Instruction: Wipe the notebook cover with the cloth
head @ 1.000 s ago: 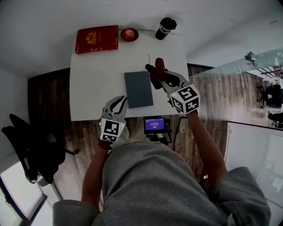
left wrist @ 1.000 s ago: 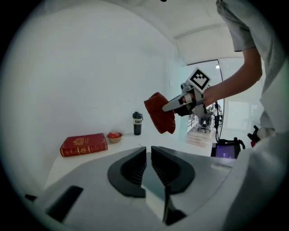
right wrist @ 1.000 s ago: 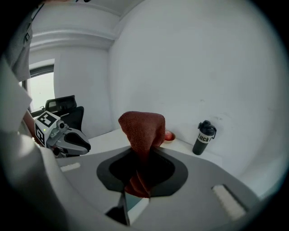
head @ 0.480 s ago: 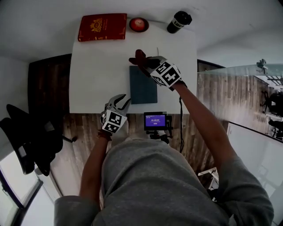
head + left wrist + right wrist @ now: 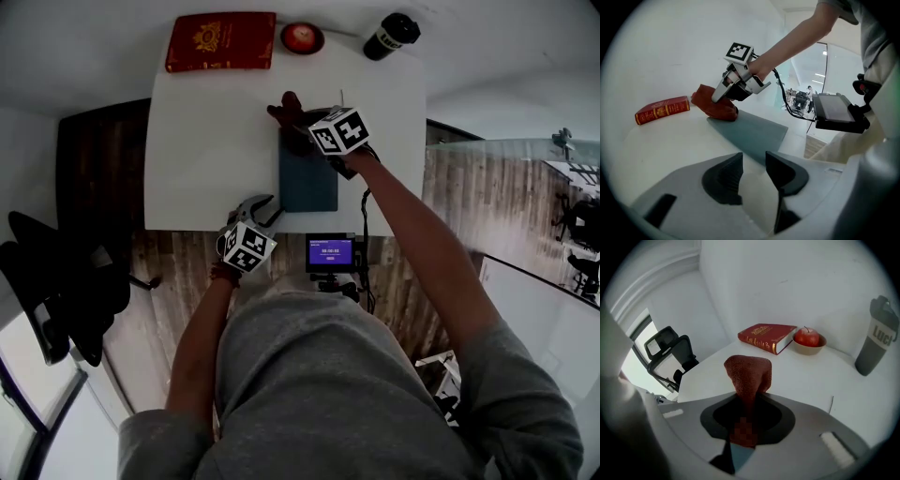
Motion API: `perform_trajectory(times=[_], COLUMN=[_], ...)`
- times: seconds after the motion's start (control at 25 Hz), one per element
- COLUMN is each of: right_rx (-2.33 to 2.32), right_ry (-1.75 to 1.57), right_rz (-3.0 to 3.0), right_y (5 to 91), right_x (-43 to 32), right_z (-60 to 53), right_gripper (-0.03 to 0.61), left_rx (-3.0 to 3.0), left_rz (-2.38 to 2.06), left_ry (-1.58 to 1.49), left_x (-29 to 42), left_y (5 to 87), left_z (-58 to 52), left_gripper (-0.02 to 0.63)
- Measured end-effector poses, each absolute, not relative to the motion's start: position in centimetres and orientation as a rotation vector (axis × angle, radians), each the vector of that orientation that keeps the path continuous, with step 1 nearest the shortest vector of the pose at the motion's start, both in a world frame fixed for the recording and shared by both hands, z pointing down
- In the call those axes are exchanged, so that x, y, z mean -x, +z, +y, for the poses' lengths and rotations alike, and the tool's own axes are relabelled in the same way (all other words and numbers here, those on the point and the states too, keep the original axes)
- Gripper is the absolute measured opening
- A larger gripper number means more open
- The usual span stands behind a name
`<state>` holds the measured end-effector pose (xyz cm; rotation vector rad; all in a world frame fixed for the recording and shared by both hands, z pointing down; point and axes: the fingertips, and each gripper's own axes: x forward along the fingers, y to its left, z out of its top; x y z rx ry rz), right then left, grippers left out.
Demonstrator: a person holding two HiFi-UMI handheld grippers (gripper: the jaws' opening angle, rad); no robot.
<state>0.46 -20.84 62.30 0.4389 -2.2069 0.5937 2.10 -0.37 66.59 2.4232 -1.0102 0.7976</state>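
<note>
Head view: right claw [image 5: 302, 127] with red cloth [image 5: 284, 107], seemingly on notebook [image 5: 309, 183].

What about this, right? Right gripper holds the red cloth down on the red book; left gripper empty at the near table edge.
No. The right gripper holds the red cloth down on the far end of the grey notebook, not the red book, per the head view. The left gripper is empty at the near table edge, fingers opening.
</note>
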Motion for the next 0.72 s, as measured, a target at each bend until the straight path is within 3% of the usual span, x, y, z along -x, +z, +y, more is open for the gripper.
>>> perform_trajectory(times=[0.56,0.72], right_rx=[-0.464,-0.483], right_ry=[0.710,0.831], right_rz=[-2.059,-2.009], right_y=[65.6,65.8], right_x=[-1.7,-1.6], right_z=[-19.6,-19.6], right_gripper=[0.081,0.080], left_rx=[-2.446,-2.510], left_rz=[-0.923,-0.840], left_ry=[0.830,0.972], left_x=[-2.5,-3.1], left_y=[66.8,67.6], left_z=[0.0,1.1], left_gripper=[0.155,0.154])
